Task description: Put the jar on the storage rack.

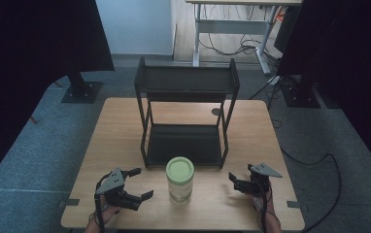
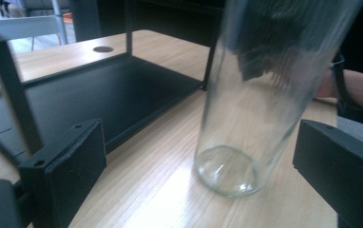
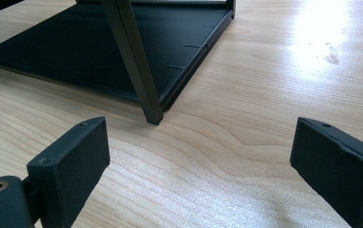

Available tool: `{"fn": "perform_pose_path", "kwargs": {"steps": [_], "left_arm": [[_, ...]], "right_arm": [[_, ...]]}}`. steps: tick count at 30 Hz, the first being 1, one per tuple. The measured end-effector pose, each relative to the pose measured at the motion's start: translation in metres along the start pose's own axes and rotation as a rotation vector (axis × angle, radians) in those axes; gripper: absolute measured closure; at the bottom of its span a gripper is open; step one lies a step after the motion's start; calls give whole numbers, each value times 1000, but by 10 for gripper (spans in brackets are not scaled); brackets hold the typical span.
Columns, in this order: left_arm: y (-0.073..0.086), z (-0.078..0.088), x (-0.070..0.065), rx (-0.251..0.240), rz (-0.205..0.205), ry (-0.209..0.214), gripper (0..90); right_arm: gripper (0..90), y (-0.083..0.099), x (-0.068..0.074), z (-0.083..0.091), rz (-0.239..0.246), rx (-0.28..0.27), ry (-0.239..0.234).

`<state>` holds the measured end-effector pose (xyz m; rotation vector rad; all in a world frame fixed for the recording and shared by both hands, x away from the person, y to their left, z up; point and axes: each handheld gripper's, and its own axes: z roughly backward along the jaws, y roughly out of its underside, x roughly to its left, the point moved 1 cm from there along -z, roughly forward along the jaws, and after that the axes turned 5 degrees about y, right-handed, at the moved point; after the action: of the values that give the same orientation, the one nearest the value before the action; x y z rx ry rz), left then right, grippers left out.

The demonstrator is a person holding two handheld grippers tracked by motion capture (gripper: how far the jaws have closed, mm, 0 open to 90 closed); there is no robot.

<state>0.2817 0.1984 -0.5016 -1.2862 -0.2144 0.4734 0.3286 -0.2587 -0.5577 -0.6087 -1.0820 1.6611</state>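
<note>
A clear glass jar (image 1: 179, 180) with a pale green lid stands upright near the table's front edge, just in front of a black two-tier rack (image 1: 186, 80). My left gripper (image 1: 143, 183) is open to the jar's left, apart from it. In the left gripper view the jar (image 2: 246, 118) rises just beyond the spread jaws of that gripper (image 2: 201, 173). My right gripper (image 1: 236, 183) is open to the jar's right and holds nothing. The right gripper view has its gripper (image 3: 203, 166) over bare wood, facing the rack's front leg (image 3: 134, 61) and lower shelf (image 3: 99, 47).
The wooden table (image 1: 115, 141) has a round cable hole (image 1: 216, 111) behind the rack. Grey carpet surrounds it, with a black stand base (image 1: 80, 92) at the left, another (image 1: 300, 94) at the right, and a desk with cables (image 1: 232, 29) behind.
</note>
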Motion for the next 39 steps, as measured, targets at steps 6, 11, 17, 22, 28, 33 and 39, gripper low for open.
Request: {"fn": "perform_pose_path", "kwargs": {"steps": [6, 11, 17, 22, 28, 33, 39], "left_arm": [[-2, -5, -5, 1, 6, 8, 36], [-4, -8, -5, 9, 3, 9, 36], [-6, -12, -6, 15, -1, 16, 36], [-10, -17, -9, 16, -10, 31, 35], [-16, -25, -13, 25, -28, 49, 33], [-18, -30, -15, 27, -34, 70, 32], [-20, -37, -18, 38, -42, 90, 30]], "right_arm": [[58, 0, -1, 0, -5, 1, -5], [57, 0, -1, 0, -1, 3, -12], [62, 0, -1, 0, -6, 3, -13], [62, 0, -1, 0, -2, 4, -10], [64, 0, -1, 0, 0, 5, -12], [65, 0, 0, 0, 2, 7, -11], [63, 0, 0, 0, 6, 7, -13]]}}
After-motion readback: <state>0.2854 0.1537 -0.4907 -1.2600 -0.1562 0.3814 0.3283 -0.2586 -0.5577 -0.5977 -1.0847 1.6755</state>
